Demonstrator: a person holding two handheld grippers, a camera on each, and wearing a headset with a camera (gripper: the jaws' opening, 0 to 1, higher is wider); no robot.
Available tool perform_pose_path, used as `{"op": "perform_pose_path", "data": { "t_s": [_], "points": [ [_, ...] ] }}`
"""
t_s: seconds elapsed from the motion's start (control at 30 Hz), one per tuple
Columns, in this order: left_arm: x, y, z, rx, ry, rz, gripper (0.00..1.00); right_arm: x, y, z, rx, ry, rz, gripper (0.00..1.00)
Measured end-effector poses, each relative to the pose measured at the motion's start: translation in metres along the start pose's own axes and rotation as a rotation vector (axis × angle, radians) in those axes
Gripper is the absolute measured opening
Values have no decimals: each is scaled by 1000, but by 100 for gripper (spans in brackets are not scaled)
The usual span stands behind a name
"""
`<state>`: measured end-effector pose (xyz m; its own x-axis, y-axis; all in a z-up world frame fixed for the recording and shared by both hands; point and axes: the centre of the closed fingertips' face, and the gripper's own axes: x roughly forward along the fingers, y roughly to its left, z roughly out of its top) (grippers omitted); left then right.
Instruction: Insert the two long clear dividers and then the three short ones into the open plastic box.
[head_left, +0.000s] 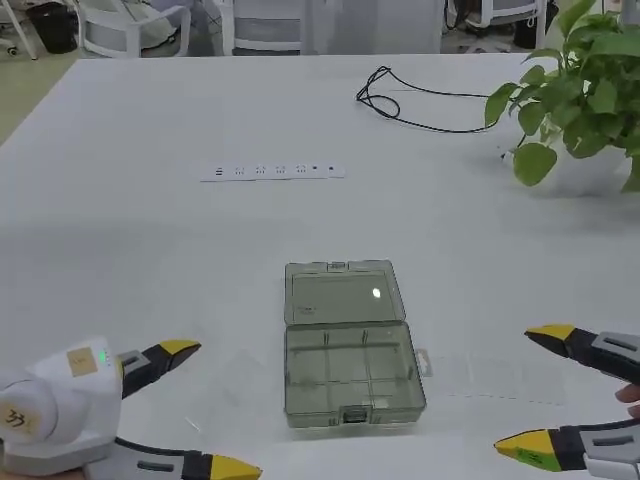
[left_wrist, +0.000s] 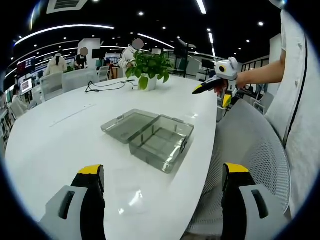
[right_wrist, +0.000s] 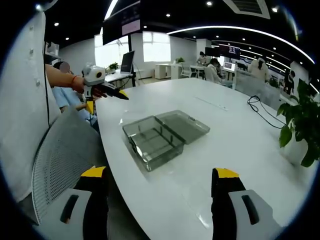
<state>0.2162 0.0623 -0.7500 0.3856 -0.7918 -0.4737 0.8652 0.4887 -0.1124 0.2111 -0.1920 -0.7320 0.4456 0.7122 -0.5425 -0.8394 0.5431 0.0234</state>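
Note:
The open smoky-clear plastic box (head_left: 352, 378) lies in the middle near the table's front edge, its lid (head_left: 343, 292) folded flat behind the base. Thin clear partitions show inside the base, splitting it into several cells. My left gripper (head_left: 215, 408) hovers open to the left of the box, holding nothing. My right gripper (head_left: 525, 390) is open to the right of it, also with nothing between its jaws. In the left gripper view the box (left_wrist: 150, 135) sits ahead of the left gripper (left_wrist: 162, 170). The right gripper view has the box (right_wrist: 160, 135) beyond the right gripper (right_wrist: 159, 173).
A white power strip (head_left: 272, 171) lies mid-table, with a black cable (head_left: 400, 100) and a potted plant (head_left: 580, 90) at the far right. Faint clear outlines (head_left: 495, 378) show on the table right of the box. A mesh chair (right_wrist: 65, 160) stands at the near edge.

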Motion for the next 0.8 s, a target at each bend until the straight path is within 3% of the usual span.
{"op": "perform_pose_path", "data": {
  "t_s": [0.8],
  "points": [
    [2, -1, 0, -10, -1, -7, 100, 3, -1, 0, 4, -1, -1, 86]
  ]
}}
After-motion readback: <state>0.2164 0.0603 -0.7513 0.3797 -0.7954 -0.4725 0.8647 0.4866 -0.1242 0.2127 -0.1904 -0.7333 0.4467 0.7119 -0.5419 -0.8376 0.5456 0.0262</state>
